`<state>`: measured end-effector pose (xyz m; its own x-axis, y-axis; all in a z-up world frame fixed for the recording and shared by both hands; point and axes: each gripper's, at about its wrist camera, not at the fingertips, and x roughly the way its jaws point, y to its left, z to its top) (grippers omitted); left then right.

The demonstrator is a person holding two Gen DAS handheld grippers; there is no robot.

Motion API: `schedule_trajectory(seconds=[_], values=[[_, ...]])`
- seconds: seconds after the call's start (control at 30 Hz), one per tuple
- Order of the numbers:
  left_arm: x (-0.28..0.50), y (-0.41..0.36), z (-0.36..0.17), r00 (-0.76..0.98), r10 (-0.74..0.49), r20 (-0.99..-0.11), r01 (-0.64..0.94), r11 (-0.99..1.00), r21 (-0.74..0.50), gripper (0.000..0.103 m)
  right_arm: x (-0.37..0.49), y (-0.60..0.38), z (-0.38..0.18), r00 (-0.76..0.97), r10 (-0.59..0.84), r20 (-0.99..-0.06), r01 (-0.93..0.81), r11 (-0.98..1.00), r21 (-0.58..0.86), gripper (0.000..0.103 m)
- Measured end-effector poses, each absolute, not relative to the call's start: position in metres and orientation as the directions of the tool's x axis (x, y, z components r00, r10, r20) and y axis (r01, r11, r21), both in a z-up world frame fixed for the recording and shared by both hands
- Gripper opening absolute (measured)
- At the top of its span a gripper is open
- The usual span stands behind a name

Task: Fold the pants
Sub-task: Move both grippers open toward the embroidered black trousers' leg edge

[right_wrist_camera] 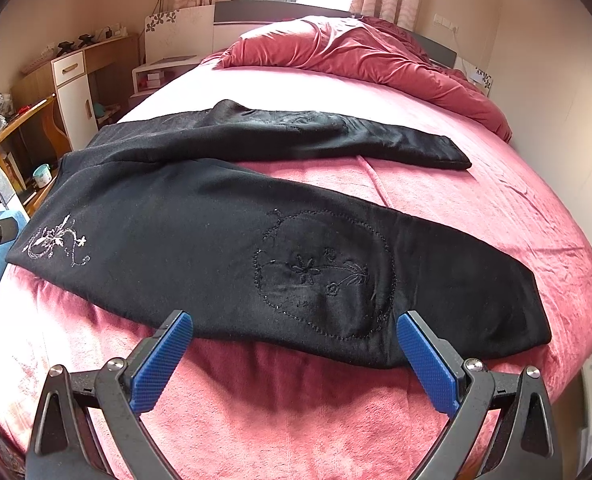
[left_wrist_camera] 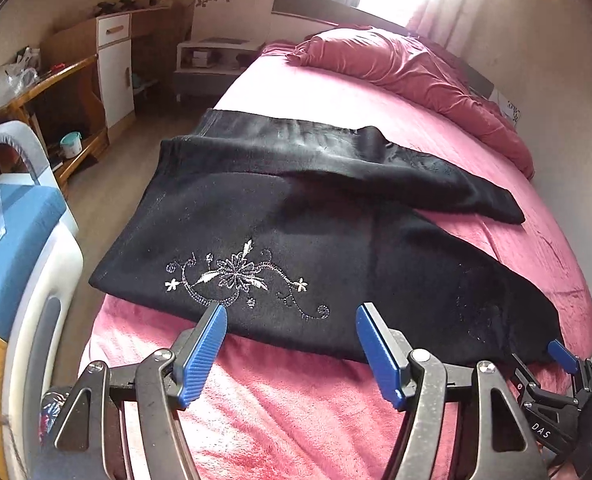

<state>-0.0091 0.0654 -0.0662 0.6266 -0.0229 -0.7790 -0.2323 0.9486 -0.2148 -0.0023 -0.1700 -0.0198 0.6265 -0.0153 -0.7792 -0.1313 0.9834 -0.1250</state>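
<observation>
My left gripper (left_wrist_camera: 292,310) is spread, its blue pads at the near hem of the black pants (left_wrist_camera: 296,220) just below the white floral embroidery (left_wrist_camera: 236,276), pinching nothing. My right gripper (right_wrist_camera: 294,322) is likewise spread at the near edge, by the black stitched circle (right_wrist_camera: 323,276). The pants lie across the pink bedspread (right_wrist_camera: 475,208), legs apart. A rumpled red duvet (right_wrist_camera: 375,60) lies beyond.

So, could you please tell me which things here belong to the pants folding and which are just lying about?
Job:
- black pants
- left hand-held gripper, open at their near edge
- right hand-held gripper, open
- bed they lie on

Lying about:
- rumpled quilt
- cup
- white cabinet
</observation>
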Motion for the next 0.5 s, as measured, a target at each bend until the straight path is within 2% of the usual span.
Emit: schedule_trajectory(seconds=[0.2, 0.37, 0.43, 0.47, 0.5], values=[[-0.011, 0.078, -0.078, 0.606, -0.009, -0.796, -0.261, 0.942, -0.209, 0.069, 0.001, -0.175, -0.025, 0.599, 0.004, -0.801, -0.121, 0.989, -0.086, 0.103], [-0.014, 0.099, -0.087, 0.593, 0.004, -0.805, -0.313, 0.923, -0.226, 0.069, 0.004, -0.192, -0.031, 0.563, 0.057, -0.824, -0.087, 0.996, 0.009, 0.103], [-0.015, 0.111, -0.089, 0.595, 0.005, -0.804, -0.342, 0.907, -0.247, 0.076, 0.005, -0.201, -0.034, 0.544, 0.087, -0.835, -0.066, 0.996, 0.061, 0.103], [-0.016, 0.118, -0.091, 0.593, 0.011, -0.805, -0.361, 0.897, -0.254, 0.086, 0.005, -0.208, -0.036, 0.533, 0.110, -0.839, -0.054, 0.994, 0.096, 0.103], [-0.017, 0.124, -0.092, 0.596, 0.008, -0.803, -0.372, 0.889, -0.267, 0.090, 0.005, -0.215, -0.037, 0.522, 0.136, -0.842, -0.042, 0.990, 0.134, 0.103]])
